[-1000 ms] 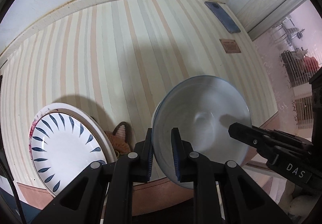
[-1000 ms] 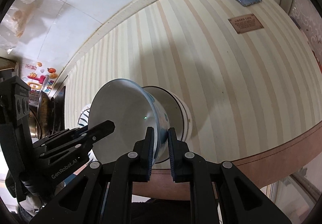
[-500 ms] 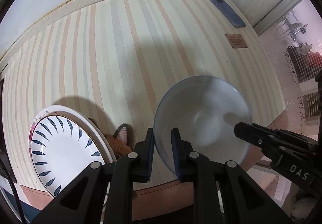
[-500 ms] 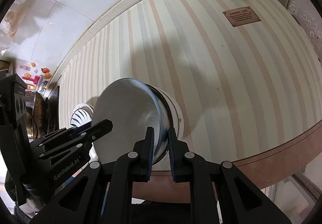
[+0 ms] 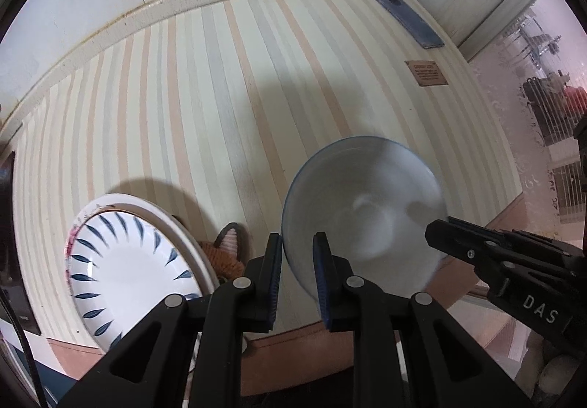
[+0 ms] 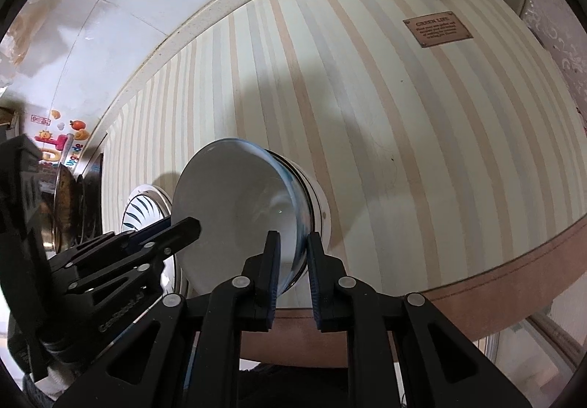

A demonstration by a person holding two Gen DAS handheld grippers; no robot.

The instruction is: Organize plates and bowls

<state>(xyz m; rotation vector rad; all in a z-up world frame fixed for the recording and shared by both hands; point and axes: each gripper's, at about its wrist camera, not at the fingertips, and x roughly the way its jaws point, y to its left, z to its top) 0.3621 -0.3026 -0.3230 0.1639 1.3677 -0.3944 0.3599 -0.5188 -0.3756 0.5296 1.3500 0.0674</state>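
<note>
Both grippers pinch opposite rims of one blue-rimmed white bowl (image 5: 361, 213) near the striped table's (image 5: 220, 96) front edge. Left gripper (image 5: 298, 276) and right gripper (image 6: 293, 270) are nearly closed on it. It has just lowered into another bowl (image 6: 318, 204); release seems next.

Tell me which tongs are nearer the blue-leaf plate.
Left. The left tongs grip the bowl rim on the side toward the blue-leaf plate. The right tongs grip the bowl's opposite rim, so the bowl lies between them and the plate.
</note>
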